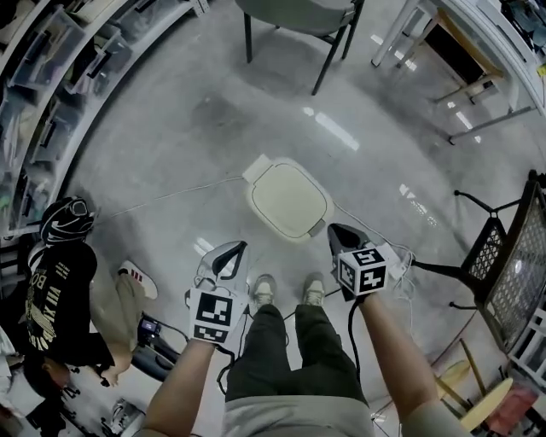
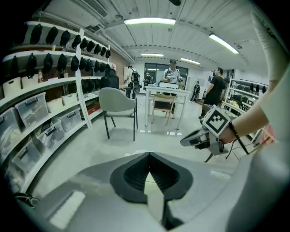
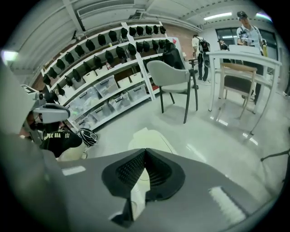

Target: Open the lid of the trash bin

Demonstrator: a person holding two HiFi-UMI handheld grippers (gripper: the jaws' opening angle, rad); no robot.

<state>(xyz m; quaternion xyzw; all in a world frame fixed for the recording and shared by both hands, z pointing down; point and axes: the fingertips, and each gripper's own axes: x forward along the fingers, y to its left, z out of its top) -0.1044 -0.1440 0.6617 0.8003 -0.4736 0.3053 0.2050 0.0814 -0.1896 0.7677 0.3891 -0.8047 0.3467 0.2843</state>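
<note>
The trash bin (image 1: 288,199) stands on the floor just ahead of my feet, its cream lid (image 1: 290,201) lying flat and closed. My left gripper (image 1: 238,249) hovers near the bin's front left, jaws together with nothing between them. At the bin's front right edge my right gripper (image 1: 335,230) is also shut and empty. In the right gripper view the lid (image 3: 147,135) shows just past the gripper (image 3: 145,152), with the left gripper (image 3: 49,111) at the left. The left gripper view looks over the room above the gripper (image 2: 149,156); the right gripper (image 2: 200,138) shows there, the bin does not.
A grey chair (image 1: 300,15) and a white table (image 1: 456,43) stand beyond the bin. A black mesh chair (image 1: 502,266) is at the right. A person in black (image 1: 60,294) crouches at the left beside shelves (image 1: 47,81). A thin cable (image 1: 171,193) runs across the floor.
</note>
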